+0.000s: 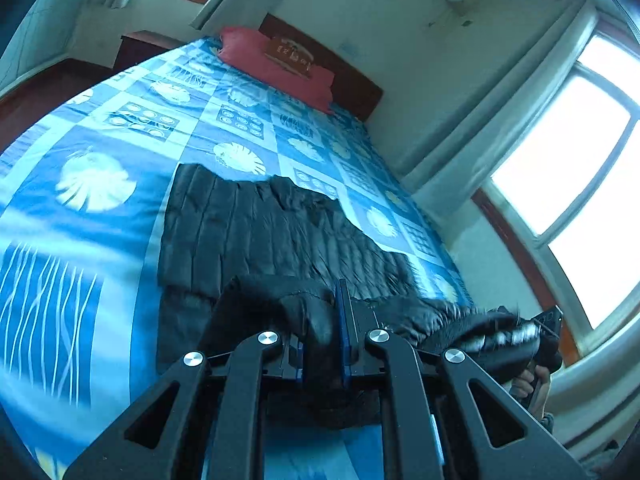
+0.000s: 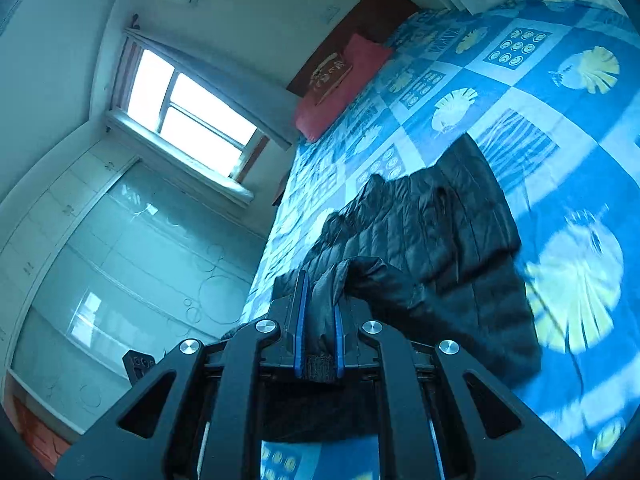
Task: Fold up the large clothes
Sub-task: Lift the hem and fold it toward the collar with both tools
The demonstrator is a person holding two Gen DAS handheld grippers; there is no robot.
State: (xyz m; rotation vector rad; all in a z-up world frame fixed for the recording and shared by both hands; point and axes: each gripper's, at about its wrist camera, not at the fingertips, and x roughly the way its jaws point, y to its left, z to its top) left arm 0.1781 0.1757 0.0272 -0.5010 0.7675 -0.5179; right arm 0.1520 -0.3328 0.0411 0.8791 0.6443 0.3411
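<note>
On blue patterned bedsheet [image 1: 120, 152]: black quilted jacket [image 1: 256, 228], near edge lifted. Left gripper [image 1: 326, 332] and right gripper [image 2: 320, 320] both clamped on its fabric.

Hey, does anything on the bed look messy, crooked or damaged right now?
Nothing looks damaged. The black puffer jacket lies partly flat on the blue bedspread, its near edge bunched and lifted where the left gripper and right gripper each pinch a fold. The red pillow sits by the headboard.
</note>
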